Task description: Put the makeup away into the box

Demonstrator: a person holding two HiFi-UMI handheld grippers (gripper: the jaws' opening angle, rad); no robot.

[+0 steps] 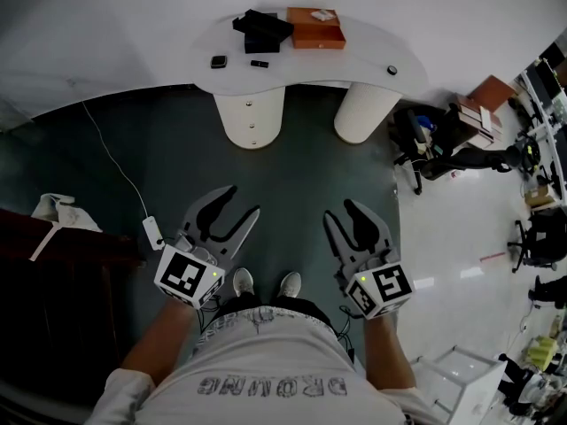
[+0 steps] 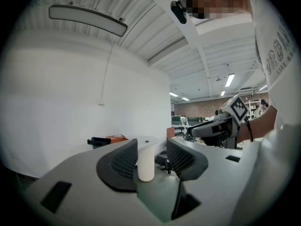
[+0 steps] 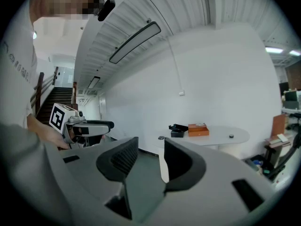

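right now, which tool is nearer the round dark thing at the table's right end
Right. The right tool is nearly in line with the round dark thing, far short of it; the left tool is further left.

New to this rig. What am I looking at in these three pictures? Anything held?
No robot: a person holds a grey two-jaw gripper in each hand. The head view looks down from the person's head: left gripper, right gripper. Each gripper view rides on its gripper and looks along the jaws. Both are open and empty; the white post between the left jaws is a far table leg. Ahead, a curved white table carries a flat orange box, a black box and small dark items.
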